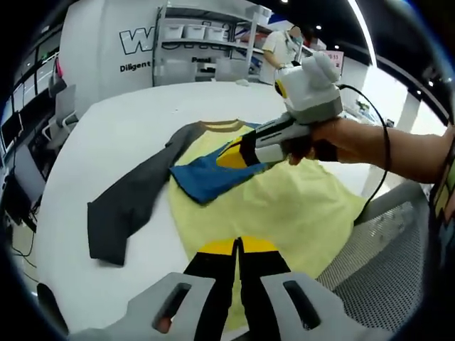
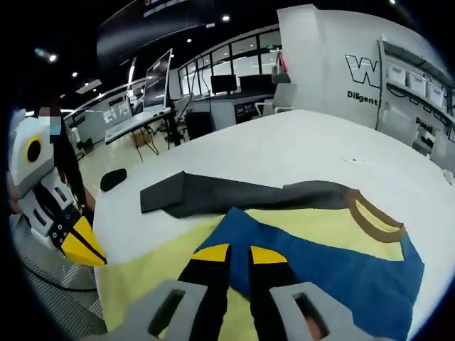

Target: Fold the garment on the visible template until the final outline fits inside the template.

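Note:
A yellow shirt with a brown collar lies flat on the white table. Its grey sleeve stretches out to one side. The blue sleeve is drawn across the chest, and my right gripper, held by a hand, is shut on it. In the right gripper view the right gripper sits over the blue sleeve, near the grey sleeve. My left gripper is shut at the shirt's hem. It also appears as the left gripper at the yellow edge.
A mesh chair stands close to the table's near edge. The right gripper's cable hangs there. Shelves with bins and a person are beyond the far side. A dark object lies past the table's corner.

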`<state>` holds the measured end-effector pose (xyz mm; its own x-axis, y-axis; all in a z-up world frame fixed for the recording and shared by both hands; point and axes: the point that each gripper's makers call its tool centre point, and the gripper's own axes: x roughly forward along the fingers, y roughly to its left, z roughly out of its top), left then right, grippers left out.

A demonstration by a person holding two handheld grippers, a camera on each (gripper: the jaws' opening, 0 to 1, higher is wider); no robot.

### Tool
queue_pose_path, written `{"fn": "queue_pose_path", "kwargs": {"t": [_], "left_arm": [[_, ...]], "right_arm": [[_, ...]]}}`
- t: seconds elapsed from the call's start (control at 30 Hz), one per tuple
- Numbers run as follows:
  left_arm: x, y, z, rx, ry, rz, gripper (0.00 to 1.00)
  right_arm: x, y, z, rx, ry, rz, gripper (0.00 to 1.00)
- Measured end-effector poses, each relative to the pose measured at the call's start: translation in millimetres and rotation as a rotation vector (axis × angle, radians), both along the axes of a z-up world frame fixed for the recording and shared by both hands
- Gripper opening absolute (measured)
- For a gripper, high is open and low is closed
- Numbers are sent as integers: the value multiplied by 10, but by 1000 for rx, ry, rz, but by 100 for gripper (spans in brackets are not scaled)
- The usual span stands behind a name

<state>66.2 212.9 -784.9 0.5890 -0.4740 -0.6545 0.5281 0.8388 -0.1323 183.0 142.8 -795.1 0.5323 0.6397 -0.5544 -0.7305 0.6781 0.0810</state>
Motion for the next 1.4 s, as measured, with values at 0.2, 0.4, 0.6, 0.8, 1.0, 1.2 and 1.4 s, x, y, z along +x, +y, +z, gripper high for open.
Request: {"fn": "queue_pose_path", "kwargs": {"t": [0.2,0.4,0.6,0.8,1.0,1.2,1.4], "left_arm": [[77,40,28,-6,-15,19,1],[122,46,46,-15,-22,26,1],[152,41,71,-25,-32,36,1],[161,17,125,-25,-51,29,1],[207,77,171,-19,-90,56,4],[255,234,186,40,-124,80,5],[335,566,113,207,-159,114,10]], "right_arm": [[67,-259,183,14,-49,-75,5],[80,-601,370,35,-88,-192,7],[36,-891,465,41,-113,-274,9],[-29,-1074,541,27,-129,-306,11],[-79,-1153,636,23,-153,-322,12],[-104,-1116,658,28,-155,-315,12],[-172,-993,588,25,-135,-279,12]]}}
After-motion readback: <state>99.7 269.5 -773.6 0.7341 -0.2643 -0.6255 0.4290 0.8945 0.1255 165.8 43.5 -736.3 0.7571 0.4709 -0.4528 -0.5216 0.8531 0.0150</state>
